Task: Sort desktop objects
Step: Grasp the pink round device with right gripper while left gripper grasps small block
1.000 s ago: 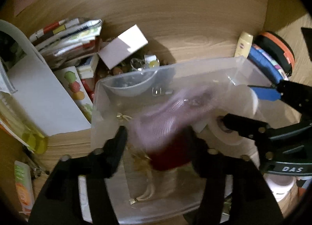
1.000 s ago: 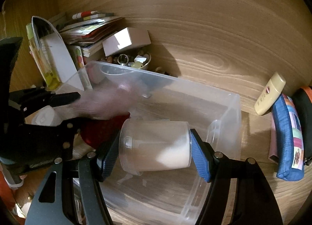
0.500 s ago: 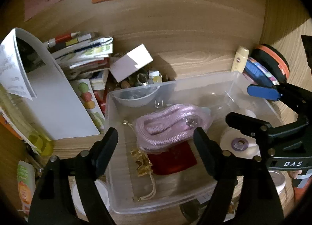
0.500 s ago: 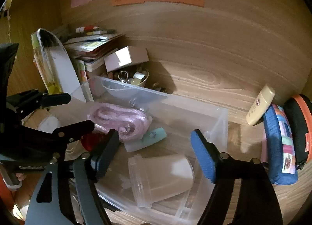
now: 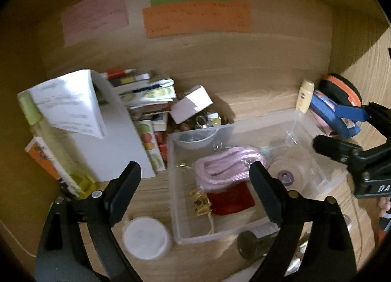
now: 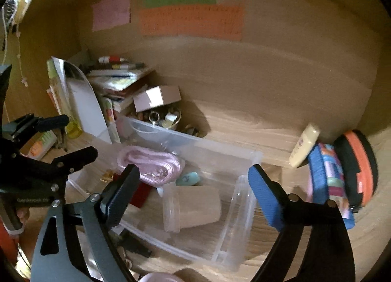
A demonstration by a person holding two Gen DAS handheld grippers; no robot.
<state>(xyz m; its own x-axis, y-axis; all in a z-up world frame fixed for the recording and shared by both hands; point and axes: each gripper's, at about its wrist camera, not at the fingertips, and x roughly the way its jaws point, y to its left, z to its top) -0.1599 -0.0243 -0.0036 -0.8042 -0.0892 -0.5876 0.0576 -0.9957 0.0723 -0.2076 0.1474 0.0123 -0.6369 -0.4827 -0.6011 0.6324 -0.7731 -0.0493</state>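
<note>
Both grippers, left (image 5: pixel 195 174) and right (image 6: pixel 193 179), above clear bin (image 6: pixel 244 159) on counter, fingers just spread wide, empty; pink rope (image 5: pixel 227 167), jar (image 6: pixel 193 206) inside.

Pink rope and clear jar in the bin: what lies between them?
A small teal object lies between the pink rope and the clear jar, seen in the right wrist view.

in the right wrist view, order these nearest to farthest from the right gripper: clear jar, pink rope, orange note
1. clear jar, lying in the bin just below the open jaws
2. pink rope, left side of the bin
3. orange note, up on the back wall
</note>
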